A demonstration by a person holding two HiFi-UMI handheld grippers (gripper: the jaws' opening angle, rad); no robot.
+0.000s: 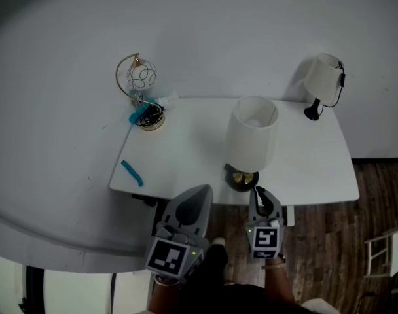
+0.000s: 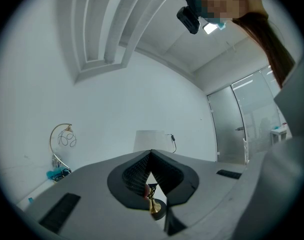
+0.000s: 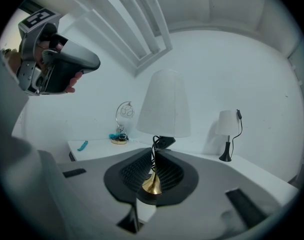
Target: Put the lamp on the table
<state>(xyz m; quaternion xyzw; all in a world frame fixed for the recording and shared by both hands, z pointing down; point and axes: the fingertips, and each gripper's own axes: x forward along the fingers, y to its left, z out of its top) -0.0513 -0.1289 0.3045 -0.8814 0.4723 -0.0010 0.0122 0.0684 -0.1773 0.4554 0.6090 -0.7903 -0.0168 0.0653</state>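
right gripper (image 1: 262, 193) clenched on the lamp (image 1: 251, 133), low on the brass stem just above the base; cord runs up through the jaws alongside the stem; a low grip keeps the tall white shade clear of the gripper and the weight under control

lamp is upright at the front edge of the bench (image 1: 186, 146), roughly mid-width; base looks on or just above the surface; can't tell contact for sure from these views; I'd call it the set-down stage, release not yet done

left gripper (image 1: 200, 192) has jaws together on nothing; the stem only shows through the gap beyond it; it sits off the front edge, apart from the lamp; probably parked as a spare

front-centre spot makes sense: small shaded lamp (image 1: 322, 80) takes the back right corner, wire globe lamp (image 1: 141, 84) the back left, blue strip (image 1: 131, 173) lies near the left edge

risk: base is close to the front edge; nudge it inward before opening
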